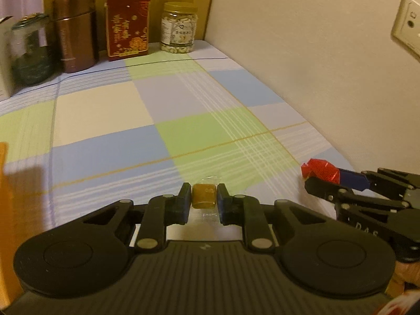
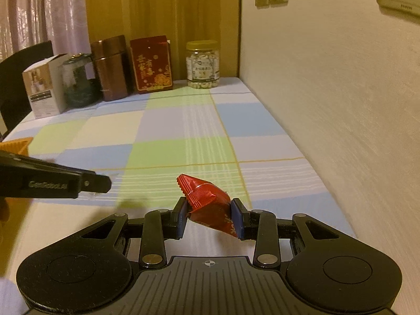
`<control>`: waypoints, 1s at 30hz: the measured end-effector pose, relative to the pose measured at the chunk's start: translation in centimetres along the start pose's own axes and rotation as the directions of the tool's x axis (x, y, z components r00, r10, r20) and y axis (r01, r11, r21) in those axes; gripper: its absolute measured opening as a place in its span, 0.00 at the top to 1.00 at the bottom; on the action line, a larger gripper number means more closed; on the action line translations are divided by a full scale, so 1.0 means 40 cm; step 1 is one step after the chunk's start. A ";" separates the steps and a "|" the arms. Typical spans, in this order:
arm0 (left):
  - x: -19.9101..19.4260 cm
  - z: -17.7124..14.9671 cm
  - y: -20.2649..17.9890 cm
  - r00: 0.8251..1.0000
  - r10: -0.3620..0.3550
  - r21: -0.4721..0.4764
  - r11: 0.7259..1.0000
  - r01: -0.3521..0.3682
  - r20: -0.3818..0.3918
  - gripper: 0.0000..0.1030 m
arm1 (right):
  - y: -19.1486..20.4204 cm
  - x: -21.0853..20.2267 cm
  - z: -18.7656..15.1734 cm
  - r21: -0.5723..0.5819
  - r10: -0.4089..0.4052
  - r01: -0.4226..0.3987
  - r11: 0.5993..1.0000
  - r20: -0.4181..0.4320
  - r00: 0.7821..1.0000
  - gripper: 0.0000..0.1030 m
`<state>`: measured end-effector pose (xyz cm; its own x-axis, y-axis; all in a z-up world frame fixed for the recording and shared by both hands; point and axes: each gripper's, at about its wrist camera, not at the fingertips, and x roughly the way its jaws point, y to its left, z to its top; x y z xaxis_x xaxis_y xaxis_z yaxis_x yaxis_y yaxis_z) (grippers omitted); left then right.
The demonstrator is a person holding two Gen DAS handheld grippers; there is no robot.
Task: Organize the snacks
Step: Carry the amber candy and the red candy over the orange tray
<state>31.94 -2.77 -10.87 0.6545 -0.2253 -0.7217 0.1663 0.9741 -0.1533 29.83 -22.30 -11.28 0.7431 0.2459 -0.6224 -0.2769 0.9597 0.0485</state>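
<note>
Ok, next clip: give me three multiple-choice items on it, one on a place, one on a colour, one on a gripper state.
1. Where does the clear plastic jar with the yellow lid stand?
A. far end of the checked tablecloth, nearest the wall
B. beside the white carton
C. in front of the red box

2. What colour is the crinkled foil snack packet?
A. green
B. red
C. silver

3. What is the left hand-held gripper doing?
A. open, empty
B. shut, empty
C. shut on a small brown wrapped candy

Answers: 1 A, it is last in the row; 2 B, red foil shows in both views; 3 C, both pads press it.
</note>
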 end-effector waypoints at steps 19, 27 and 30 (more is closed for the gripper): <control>-0.347 -0.073 0.057 0.996 0.057 -0.101 0.994 -0.051 0.062 0.82 | 0.179 -0.217 0.028 -0.033 0.092 -0.091 0.995 0.034 0.995 0.65; -0.450 -0.113 0.088 0.992 0.096 -0.125 0.989 -0.085 0.083 0.82 | 0.274 -0.268 0.038 -0.069 0.148 -0.145 0.987 0.041 0.988 0.65; -0.482 -0.129 0.104 0.990 0.107 -0.140 0.986 -0.094 0.091 0.82 | 0.313 -0.282 0.036 -0.089 0.170 -0.166 0.982 0.040 0.985 0.65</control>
<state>16.21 5.74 -1.08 0.7332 -0.1204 -0.6692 -0.0005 0.9841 -0.1776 18.84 -12.86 -2.53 0.7090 0.4104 -0.5735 -0.4491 0.8898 0.0815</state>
